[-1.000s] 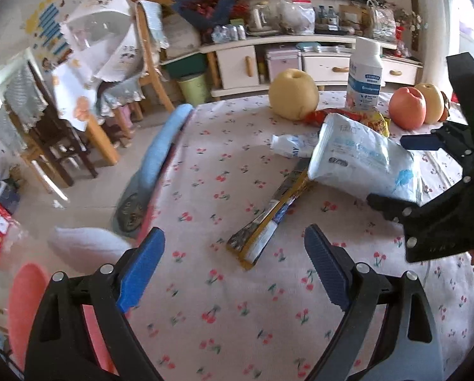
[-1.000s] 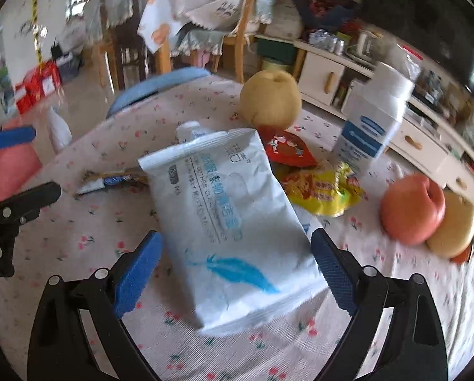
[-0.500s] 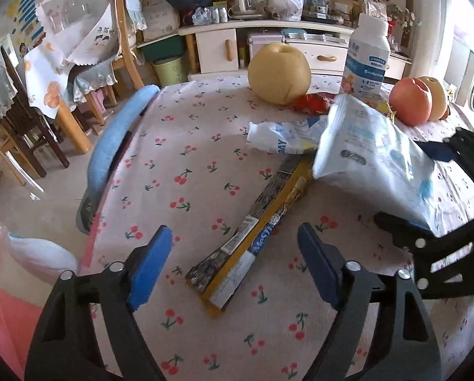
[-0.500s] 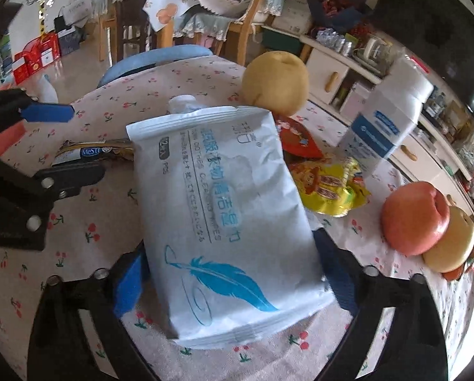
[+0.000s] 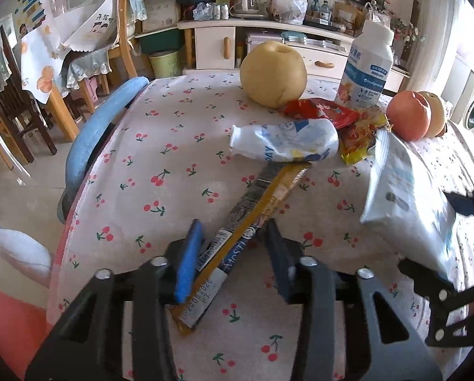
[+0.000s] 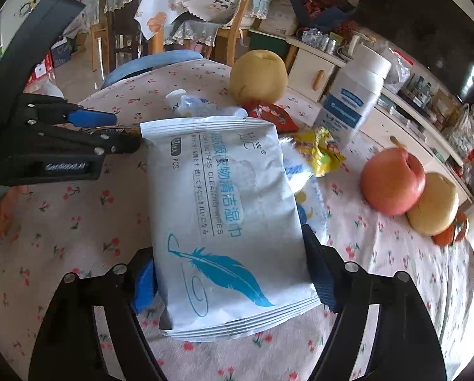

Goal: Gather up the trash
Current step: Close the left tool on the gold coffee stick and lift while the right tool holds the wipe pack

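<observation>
A long yellow and black snack wrapper (image 5: 268,190) lies on the cherry-print tablecloth (image 5: 173,165). My left gripper (image 5: 233,254) is closing on its near end, and the pads touch both of its edges. A white wet-wipes pack (image 6: 224,206) with a blue feather sits between the closing jaws of my right gripper (image 6: 230,279). Those pads press its two sides, and its far end (image 5: 405,197) tilts up off the cloth. A crushed white bottle (image 5: 284,143), a red wrapper (image 5: 322,112) and a yellow wrapper (image 5: 360,139) lie behind.
A large yellow pear (image 5: 273,73), an upright white bottle (image 5: 365,66) and an apple (image 5: 408,116) beside another pear stand at the table's far side. A blue chair back (image 5: 100,127) hugs the left edge. The left gripper (image 6: 119,131) is close beside the pack.
My left gripper moved forward and down over the long wrapper and closed in to its edges. My right gripper slid forward around the wipes pack and narrowed onto it; the pack's far end rose.
</observation>
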The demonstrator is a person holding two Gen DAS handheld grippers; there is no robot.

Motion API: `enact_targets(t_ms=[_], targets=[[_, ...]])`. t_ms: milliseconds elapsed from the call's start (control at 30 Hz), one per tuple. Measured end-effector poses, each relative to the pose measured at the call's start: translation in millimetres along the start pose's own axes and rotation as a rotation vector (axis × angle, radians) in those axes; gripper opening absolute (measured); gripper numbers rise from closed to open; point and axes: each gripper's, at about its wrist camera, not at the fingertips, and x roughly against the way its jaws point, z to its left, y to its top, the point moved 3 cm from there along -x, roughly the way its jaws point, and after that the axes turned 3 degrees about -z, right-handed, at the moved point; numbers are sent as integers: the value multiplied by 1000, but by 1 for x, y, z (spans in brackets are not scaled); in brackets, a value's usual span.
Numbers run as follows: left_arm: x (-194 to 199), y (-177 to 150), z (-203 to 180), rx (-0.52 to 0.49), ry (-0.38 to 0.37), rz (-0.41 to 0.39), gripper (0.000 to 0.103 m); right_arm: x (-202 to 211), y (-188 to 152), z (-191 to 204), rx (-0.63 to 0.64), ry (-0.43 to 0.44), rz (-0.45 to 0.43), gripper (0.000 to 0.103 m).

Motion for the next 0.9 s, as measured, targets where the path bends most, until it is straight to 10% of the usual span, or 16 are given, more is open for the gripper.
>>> enact_targets(t_ms=[900], targets=[[51, -39, -21, 85, -162, -16, 16, 79, -76, 3, -305, 47, 1, 76]])
